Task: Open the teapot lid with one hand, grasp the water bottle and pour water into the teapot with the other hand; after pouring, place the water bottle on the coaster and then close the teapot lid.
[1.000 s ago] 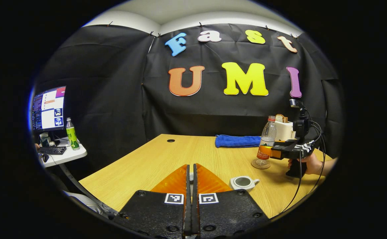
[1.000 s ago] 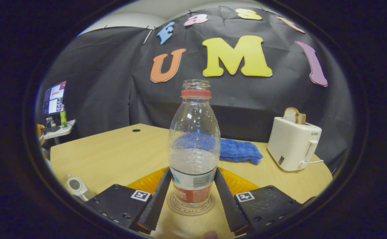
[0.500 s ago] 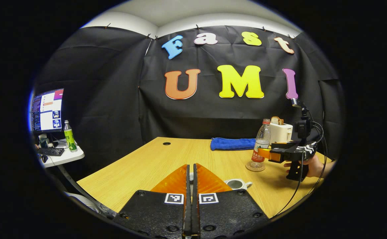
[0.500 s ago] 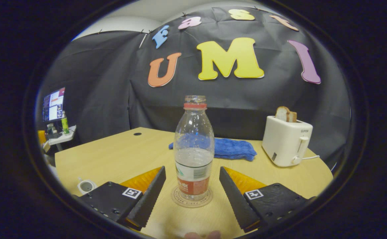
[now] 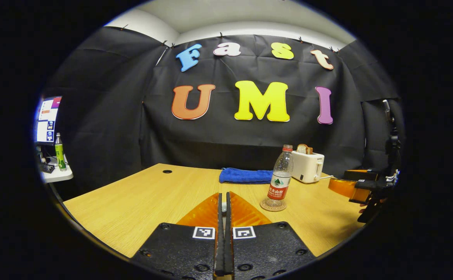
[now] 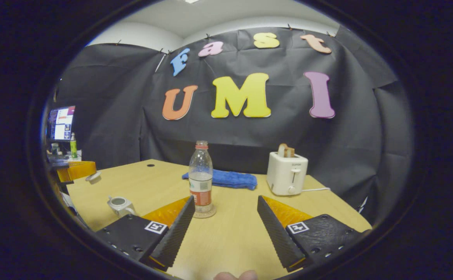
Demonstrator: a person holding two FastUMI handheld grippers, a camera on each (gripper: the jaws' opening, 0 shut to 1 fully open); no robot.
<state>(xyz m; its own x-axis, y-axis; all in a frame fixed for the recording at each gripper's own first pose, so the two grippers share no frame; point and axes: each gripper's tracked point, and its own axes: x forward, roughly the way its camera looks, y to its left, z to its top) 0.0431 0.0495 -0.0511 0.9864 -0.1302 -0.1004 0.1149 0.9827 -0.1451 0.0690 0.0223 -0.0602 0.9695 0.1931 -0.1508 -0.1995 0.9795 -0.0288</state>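
- The water bottle stands up on the round coaster on the desk.
- The right claw is wide open and holds nothing. It is near the bottle.
- The left claw is pressed shut on the teapot lid.
- The teapot sits open, left of the bottle.
- A blue cloth lies behind the bottle.

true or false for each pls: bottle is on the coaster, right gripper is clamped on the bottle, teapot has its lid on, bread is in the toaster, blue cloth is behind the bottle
1. The water bottle stands upright on the coaster. True.
2. The right gripper is clamped on the bottle. False: its fingers are spread apart and clear of the bottle.
3. The teapot has its lid on. False: its top is open.
4. Bread sits in the toaster. True.
5. The blue cloth lies behind the bottle. True.
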